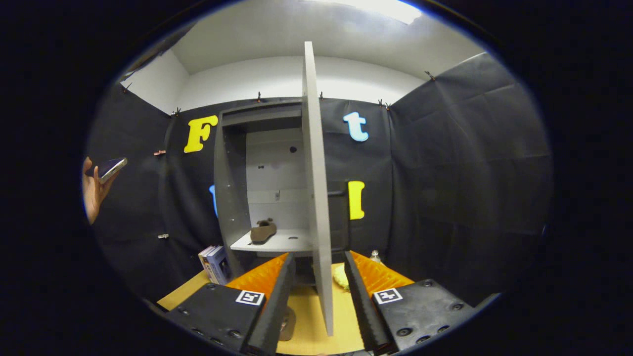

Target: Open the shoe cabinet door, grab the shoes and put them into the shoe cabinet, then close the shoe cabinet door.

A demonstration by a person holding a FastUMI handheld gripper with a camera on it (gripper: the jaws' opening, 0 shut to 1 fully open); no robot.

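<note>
Gripper view: the shoe cabinet [232, 198] holds one brown shoe [263, 231] on its shelf (at 11 o'clock). The hand-held gripper [316, 277] is spread, its door [316, 198] edge-on between the fingers.

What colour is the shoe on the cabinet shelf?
Brown: the low suede-like shoe on the grey cabinet's shelf, clearest in the gripper view, beyond the open gripper.

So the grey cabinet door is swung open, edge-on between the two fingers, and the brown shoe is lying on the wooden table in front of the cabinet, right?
Not quite. The gripper view shows the grey cabinet door open, edge-on between the open gripper's fingers, but the brown shoe lies on the pale shelf inside the grey shoe cabinet, not on the wooden table.
</note>
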